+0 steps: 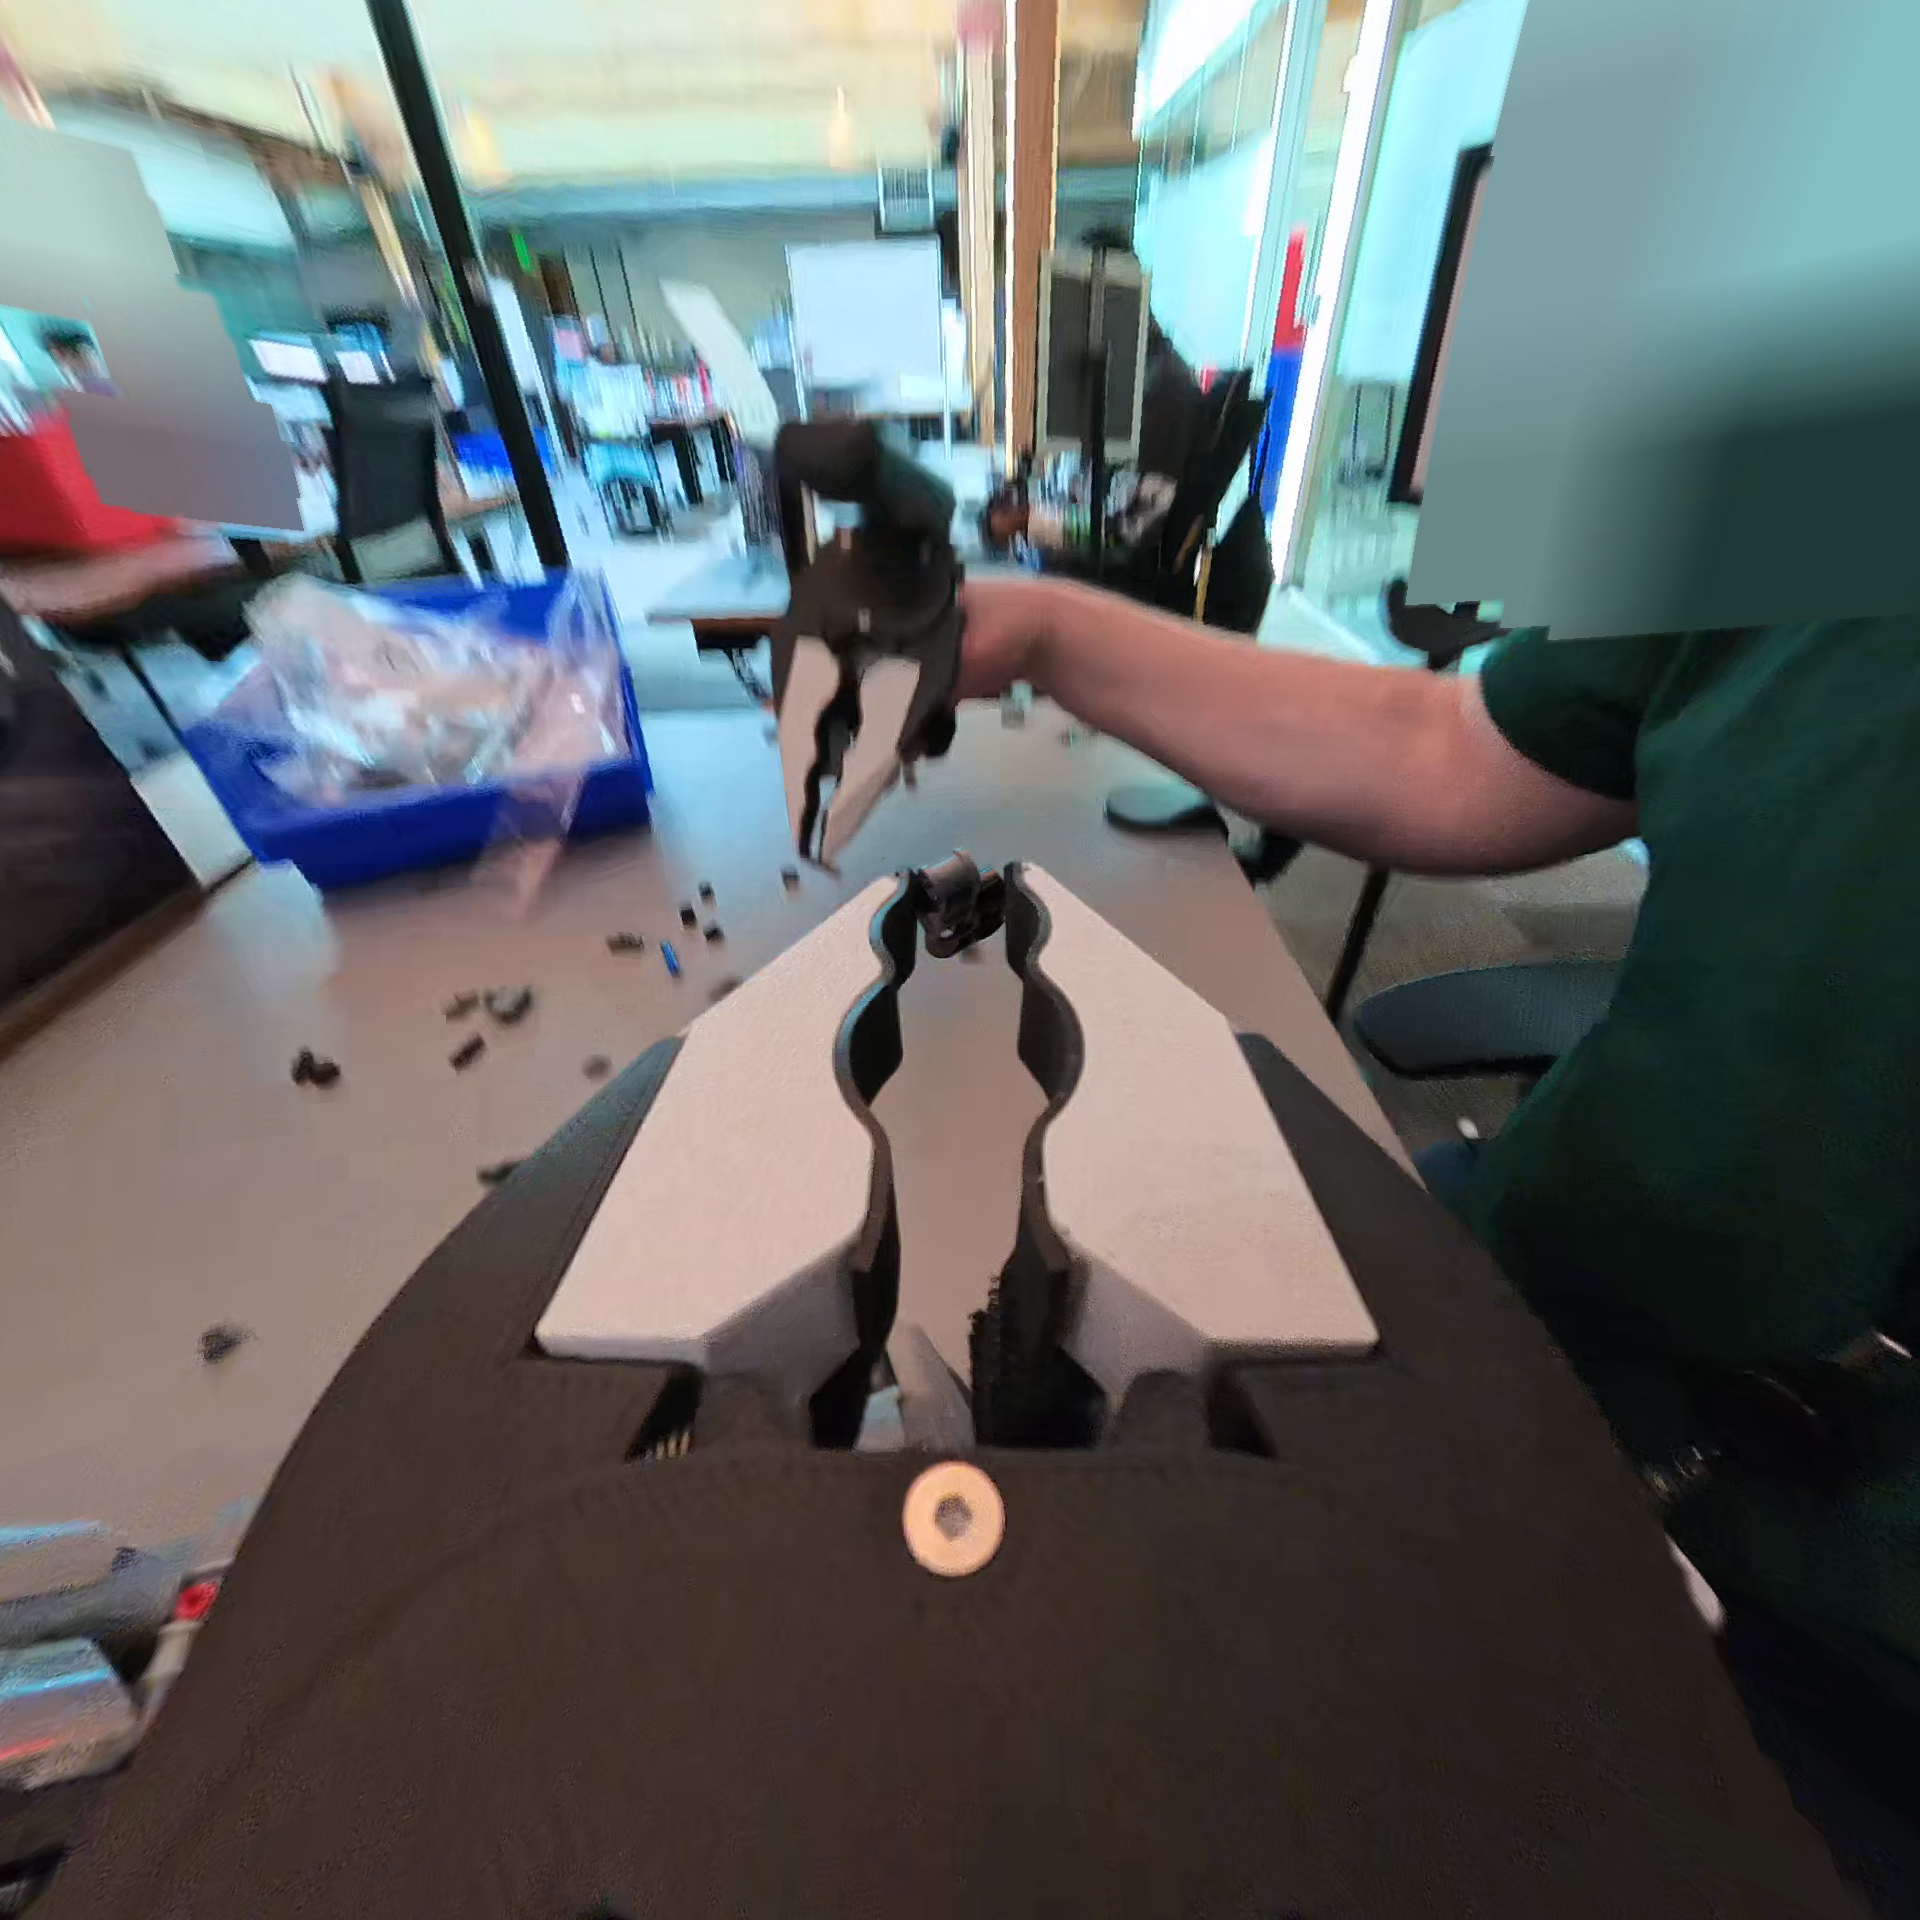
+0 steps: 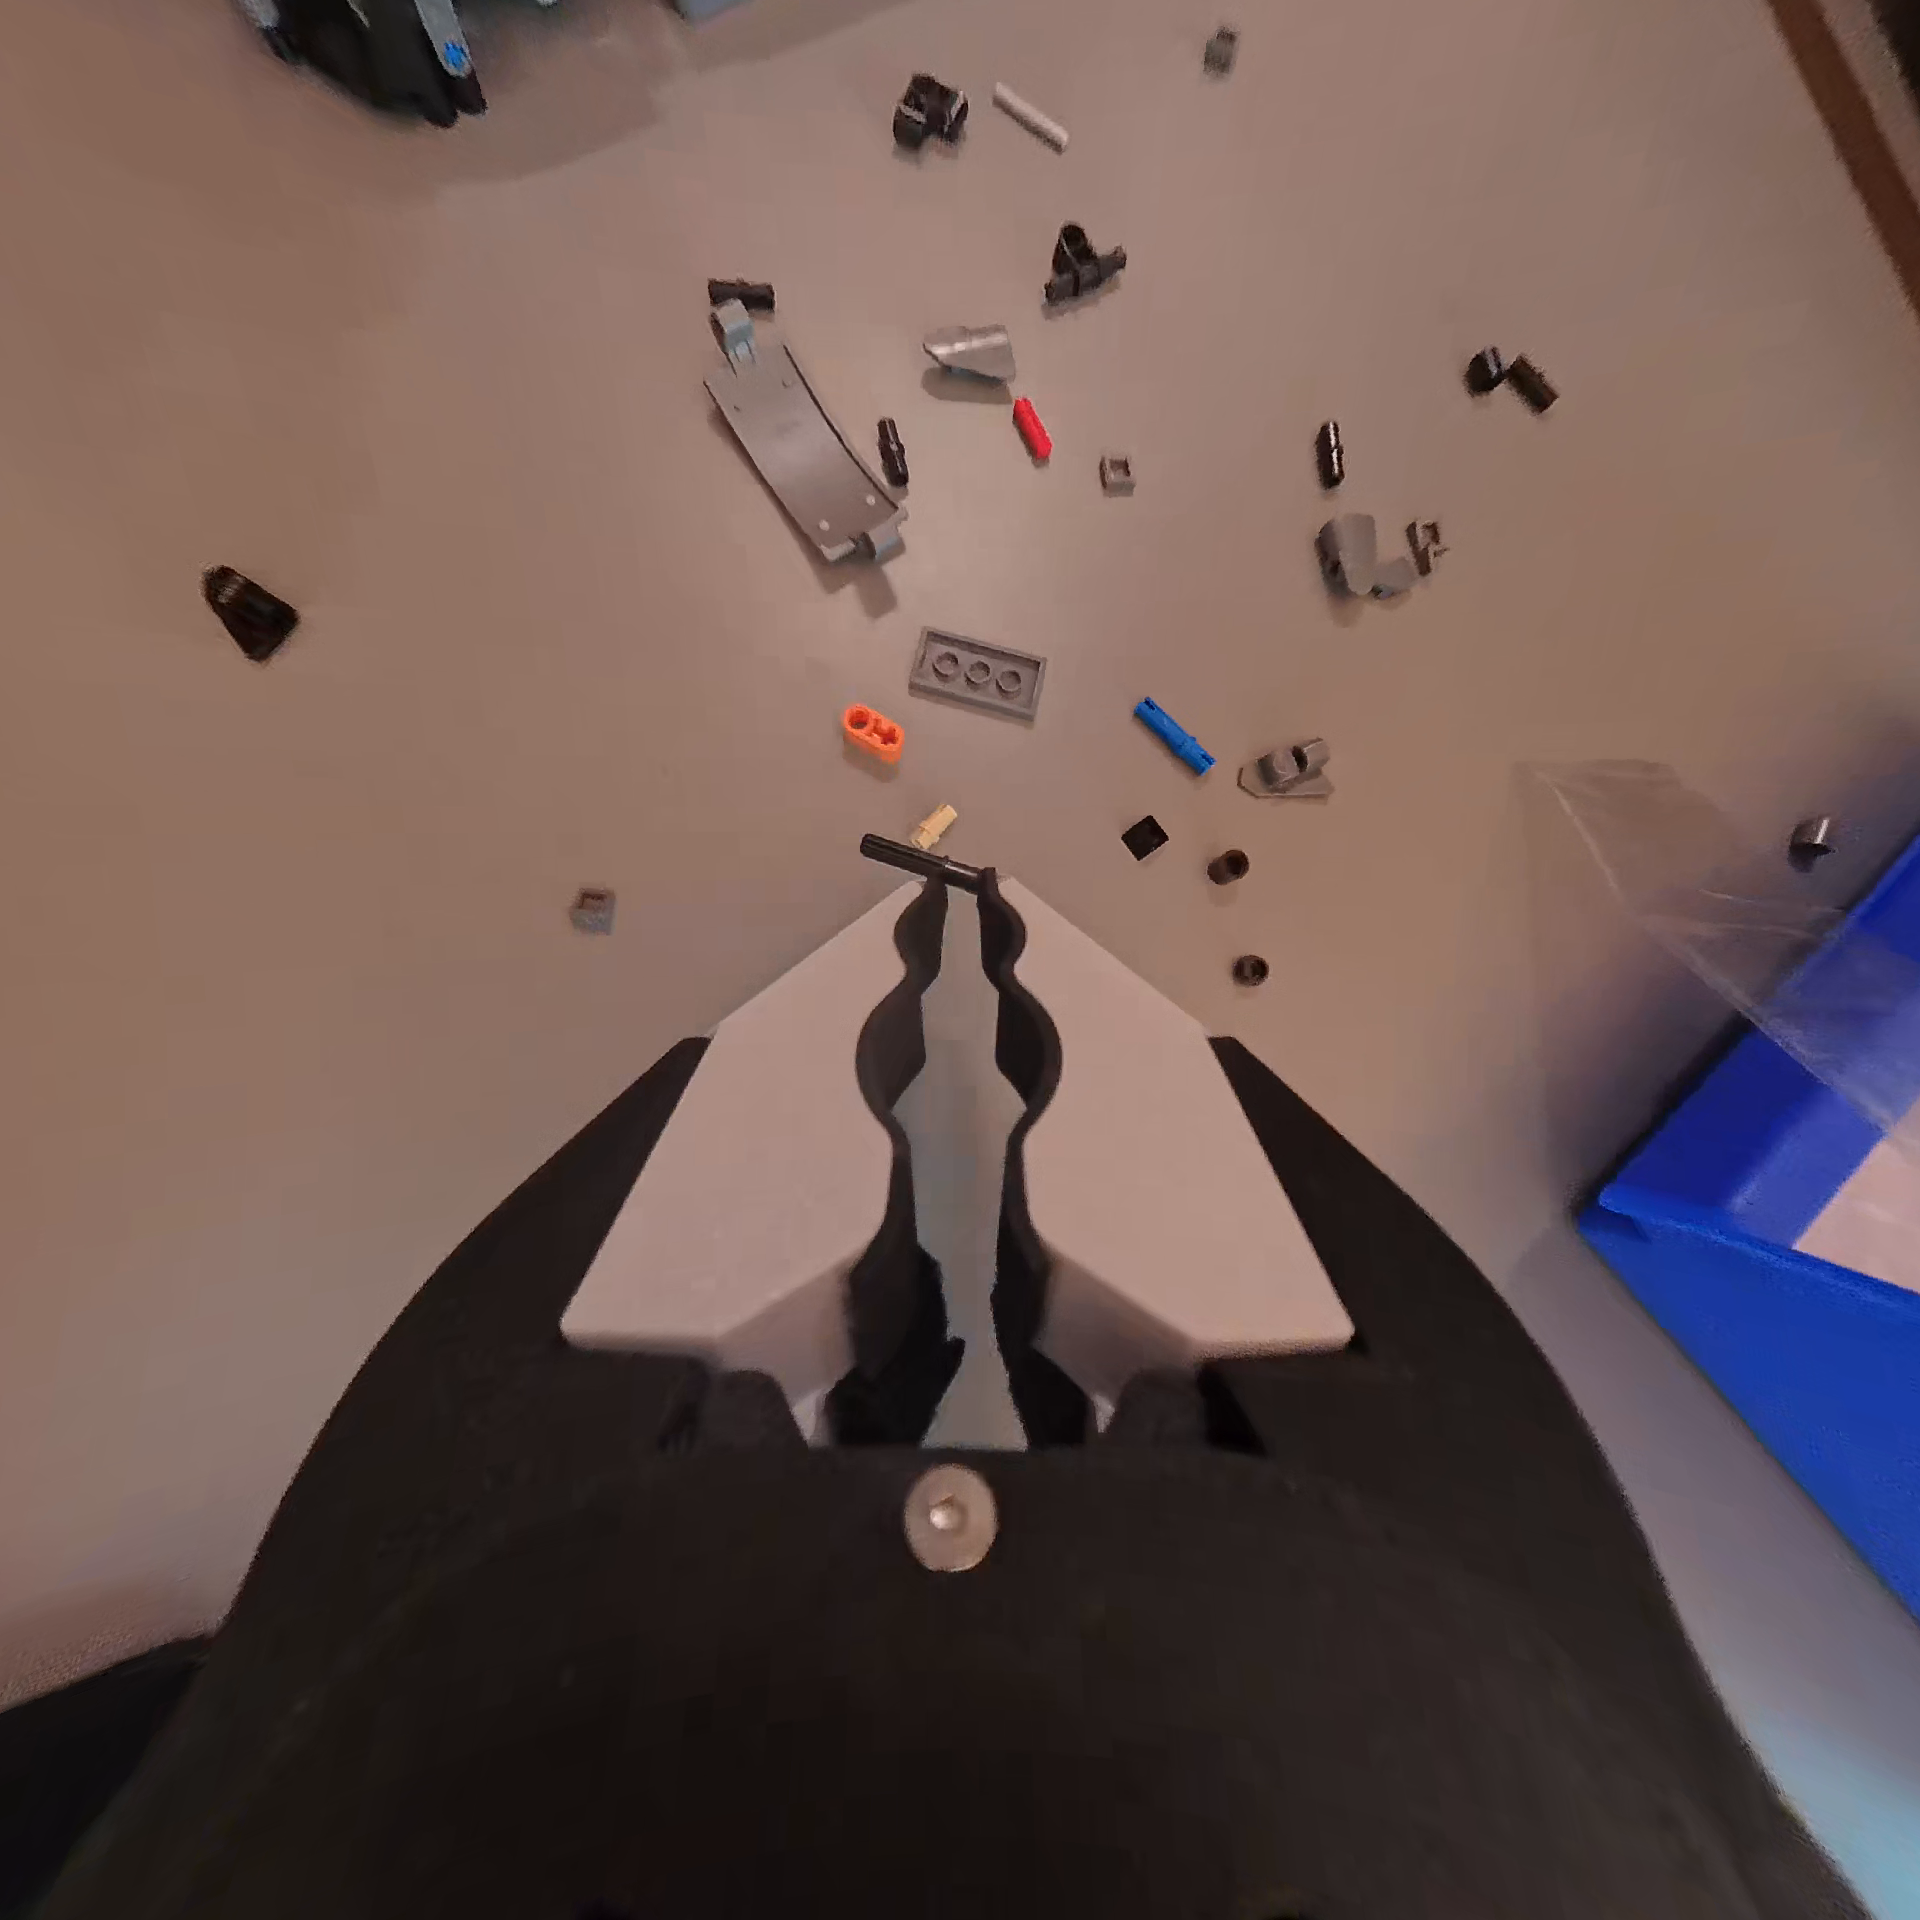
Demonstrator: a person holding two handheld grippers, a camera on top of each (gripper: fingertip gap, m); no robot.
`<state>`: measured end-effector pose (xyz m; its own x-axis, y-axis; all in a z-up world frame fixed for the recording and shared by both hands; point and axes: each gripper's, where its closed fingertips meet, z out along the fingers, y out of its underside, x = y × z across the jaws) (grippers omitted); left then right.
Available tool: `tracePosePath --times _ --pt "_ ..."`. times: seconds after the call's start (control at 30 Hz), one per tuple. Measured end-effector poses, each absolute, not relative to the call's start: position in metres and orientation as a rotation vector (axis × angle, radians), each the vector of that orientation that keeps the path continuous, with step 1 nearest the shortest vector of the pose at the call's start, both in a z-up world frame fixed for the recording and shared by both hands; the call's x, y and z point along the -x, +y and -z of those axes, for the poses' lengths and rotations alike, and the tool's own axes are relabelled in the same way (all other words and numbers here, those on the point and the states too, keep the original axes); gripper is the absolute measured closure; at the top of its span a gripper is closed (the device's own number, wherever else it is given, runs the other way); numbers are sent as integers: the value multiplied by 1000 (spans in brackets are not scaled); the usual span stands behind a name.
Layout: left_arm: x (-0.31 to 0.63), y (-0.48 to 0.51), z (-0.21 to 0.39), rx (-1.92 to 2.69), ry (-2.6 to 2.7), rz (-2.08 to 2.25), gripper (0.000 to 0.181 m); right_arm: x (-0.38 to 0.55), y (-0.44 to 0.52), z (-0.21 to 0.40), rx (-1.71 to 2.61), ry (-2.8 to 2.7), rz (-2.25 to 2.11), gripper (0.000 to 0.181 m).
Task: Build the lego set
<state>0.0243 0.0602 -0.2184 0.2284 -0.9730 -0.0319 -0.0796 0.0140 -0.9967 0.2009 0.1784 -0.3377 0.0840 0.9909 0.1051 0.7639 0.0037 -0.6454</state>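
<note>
My left gripper is shut on a small black lego connector piece and holds it above the table. My right gripper is shut on a thin black axle pin that sticks out to the left of its tips. The right gripper also shows in the left wrist view, held by a hand, tips pointing down just beyond the left gripper. Loose lego parts lie on the table: a grey curved panel, a grey flat plate, an orange link, a blue pin, a red pin.
A blue bin with clear plastic bags stands at the table's far left; its corner shows in the right wrist view. A dark part-built model lies at the top left. A person's arm reaches across. The table edge runs at right.
</note>
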Motion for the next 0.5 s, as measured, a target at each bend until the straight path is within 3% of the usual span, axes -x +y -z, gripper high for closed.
tracePosePath --times 0.5 --pt "-82 56 357 2205 1890 483 167 -196 148 313 1649 -1650 -566 176"
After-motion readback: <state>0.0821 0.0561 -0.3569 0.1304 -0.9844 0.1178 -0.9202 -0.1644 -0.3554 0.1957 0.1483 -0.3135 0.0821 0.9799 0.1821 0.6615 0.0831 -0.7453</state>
